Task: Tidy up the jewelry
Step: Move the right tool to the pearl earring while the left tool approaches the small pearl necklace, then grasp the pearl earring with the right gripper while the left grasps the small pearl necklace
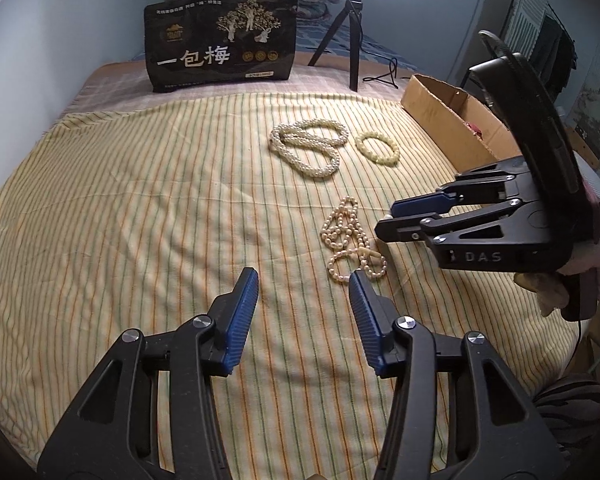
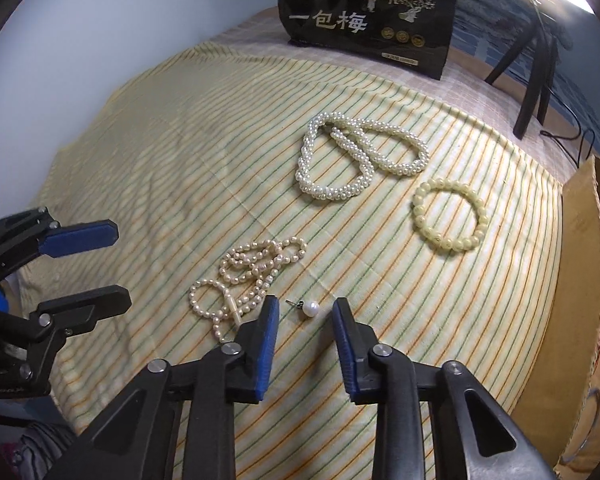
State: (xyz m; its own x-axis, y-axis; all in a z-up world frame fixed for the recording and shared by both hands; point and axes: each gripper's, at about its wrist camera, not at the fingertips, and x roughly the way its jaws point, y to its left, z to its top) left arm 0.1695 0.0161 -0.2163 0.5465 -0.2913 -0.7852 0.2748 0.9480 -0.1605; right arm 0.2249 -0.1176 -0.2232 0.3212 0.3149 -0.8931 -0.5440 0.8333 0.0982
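A thick white pearl rope necklace (image 1: 309,145) (image 2: 356,156) lies looped on the striped cloth. A pale yellow bead bracelet (image 1: 377,148) (image 2: 452,215) lies to its right. A thin pink-white pearl strand (image 1: 352,240) (image 2: 252,276) lies tangled nearer. A single pearl earring (image 2: 310,309) lies between the right gripper's fingertips. My left gripper (image 1: 304,280) (image 2: 112,264) is open and empty, just left of the thin strand. My right gripper (image 2: 305,305) (image 1: 388,220) is open, low over the cloth around the earring.
A black snack bag (image 1: 222,44) (image 2: 370,16) stands at the back of the bed. A tripod (image 1: 346,36) (image 2: 536,68) with a ring light and cable stands behind. An open cardboard box (image 1: 456,120) (image 2: 580,280) sits along the right edge.
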